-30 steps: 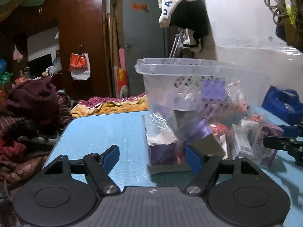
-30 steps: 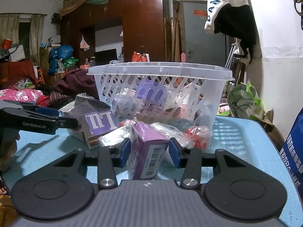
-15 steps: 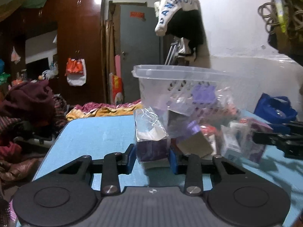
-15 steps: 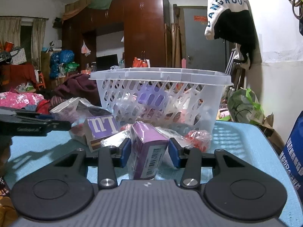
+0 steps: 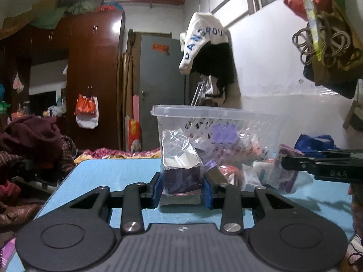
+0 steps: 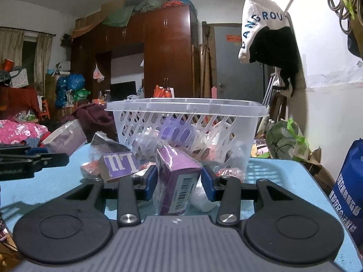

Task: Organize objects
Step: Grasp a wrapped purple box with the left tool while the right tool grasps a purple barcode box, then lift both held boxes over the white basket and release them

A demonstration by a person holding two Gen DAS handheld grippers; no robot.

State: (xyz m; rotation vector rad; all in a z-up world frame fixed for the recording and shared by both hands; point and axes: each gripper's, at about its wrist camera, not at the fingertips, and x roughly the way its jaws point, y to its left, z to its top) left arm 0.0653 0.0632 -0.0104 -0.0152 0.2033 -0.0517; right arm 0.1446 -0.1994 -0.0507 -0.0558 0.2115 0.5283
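Observation:
My left gripper (image 5: 181, 190) is shut on a dark purple box in a clear plastic bag (image 5: 180, 165), lifted just above the blue table. My right gripper (image 6: 179, 185) is shut on a purple box with a barcode (image 6: 175, 181), also raised. A clear lattice basket (image 6: 186, 122) with several packets inside stands behind both; it also shows in the left wrist view (image 5: 217, 122). Loose packets (image 5: 256, 172) lie in front of it, including a purple "Lu" box (image 6: 120, 163). The left gripper with its bagged box shows at the left of the right wrist view (image 6: 34, 158).
The blue table (image 5: 109, 174) has its edge at the left, with heaped clothes (image 5: 29, 140) beyond. A blue bag (image 6: 349, 190) stands at the table's right edge. A white wall runs along the right, with a green bag (image 6: 288, 140) below it.
My left gripper closed on the bagged purple box and lifted it. My right gripper kept its hold on the barcode box and rose slightly.

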